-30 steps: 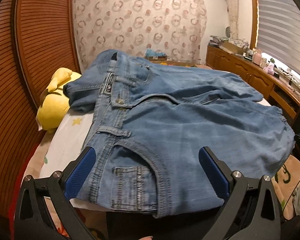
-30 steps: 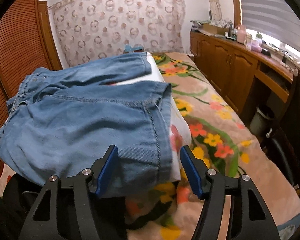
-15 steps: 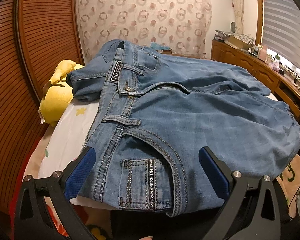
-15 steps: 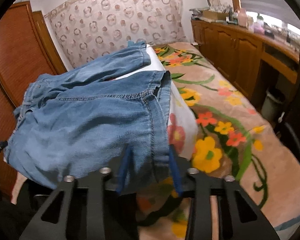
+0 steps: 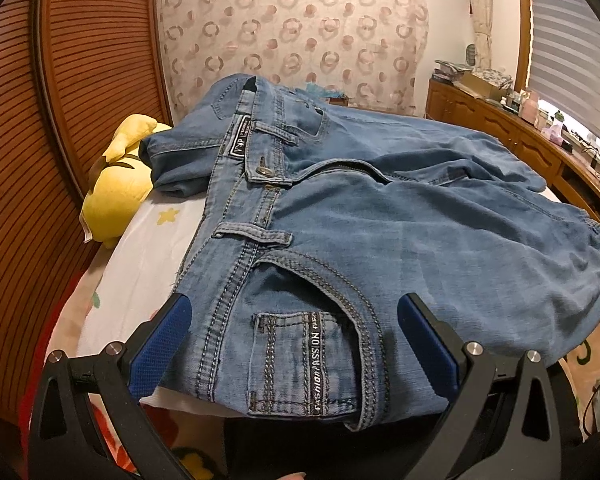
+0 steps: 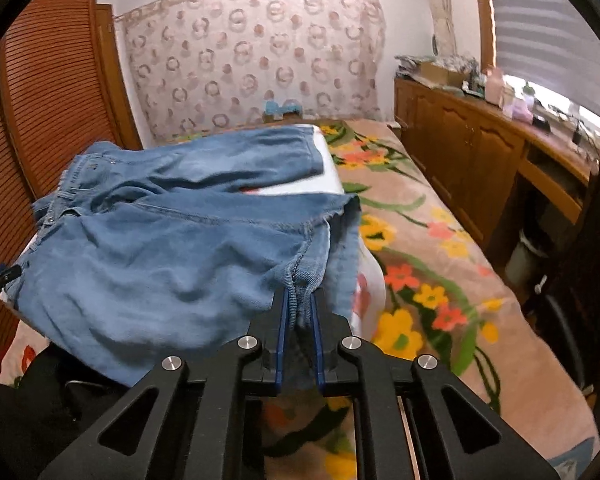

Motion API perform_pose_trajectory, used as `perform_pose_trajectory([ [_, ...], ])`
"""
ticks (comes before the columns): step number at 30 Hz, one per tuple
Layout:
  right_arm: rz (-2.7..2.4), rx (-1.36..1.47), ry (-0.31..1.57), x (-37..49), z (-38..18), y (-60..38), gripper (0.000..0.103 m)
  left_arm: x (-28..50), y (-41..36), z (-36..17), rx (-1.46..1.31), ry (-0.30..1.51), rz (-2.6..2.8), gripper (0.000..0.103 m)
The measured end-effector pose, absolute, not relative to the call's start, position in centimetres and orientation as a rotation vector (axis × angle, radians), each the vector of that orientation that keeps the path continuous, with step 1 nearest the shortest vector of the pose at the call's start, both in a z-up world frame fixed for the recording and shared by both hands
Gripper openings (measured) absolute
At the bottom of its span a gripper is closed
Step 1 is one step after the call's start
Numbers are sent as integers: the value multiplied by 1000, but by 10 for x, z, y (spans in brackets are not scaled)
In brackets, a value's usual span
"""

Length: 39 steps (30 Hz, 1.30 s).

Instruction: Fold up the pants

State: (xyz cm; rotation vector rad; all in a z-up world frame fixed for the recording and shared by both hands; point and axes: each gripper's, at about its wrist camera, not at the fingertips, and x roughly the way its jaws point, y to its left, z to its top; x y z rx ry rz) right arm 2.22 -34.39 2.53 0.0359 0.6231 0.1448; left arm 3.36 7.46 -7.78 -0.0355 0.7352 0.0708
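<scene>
Blue denim pants (image 5: 380, 232) lie spread over a white pad on the bed, waistband (image 5: 236, 216) to the left, legs running right. My left gripper (image 5: 296, 328) is open, its blue pads on either side of the near front pocket at the waist corner, not closed on it. In the right wrist view the pants (image 6: 160, 248) lie with the near leg's hem at the right. My right gripper (image 6: 299, 312) is shut on the near leg's hem edge, the denim bunched between its pads.
A yellow plush toy (image 5: 116, 188) lies at the left by the slatted wooden wardrobe (image 5: 24, 120). A floral blanket (image 6: 440, 280) covers the bed to the right. A wooden cabinet (image 6: 480, 160) with clutter runs along the right wall.
My right gripper moved in and closed on the near leg's hem, bunching the denim. My left gripper stayed open and shifted slightly at the waist corner.
</scene>
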Motion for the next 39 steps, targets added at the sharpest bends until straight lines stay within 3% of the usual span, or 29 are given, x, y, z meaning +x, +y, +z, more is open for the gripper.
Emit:
perform_pose_trajectory([
  [13,253,20,522,32,32,-336,7,18,117,-71,-89,696,77,103],
  [21,255,-11,499,44,20,-337,7,7,146,-88,-122,747,71,69],
  [26,253,-20,500,44,17,-338,7,3,151,-96,-132,770,66,66],
  [32,254,-21,501,44,17,-338,7,6,146,-99,-122,772,35,52],
  [34,255,-24,498,44,20,-336,7,8,146,-98,-139,783,19,42],
  [36,260,-28,494,45,22,-336,7,9,142,-96,-129,784,8,25],
  [39,264,-42,482,43,28,-334,7,7,136,-89,-113,772,-8,15],
])
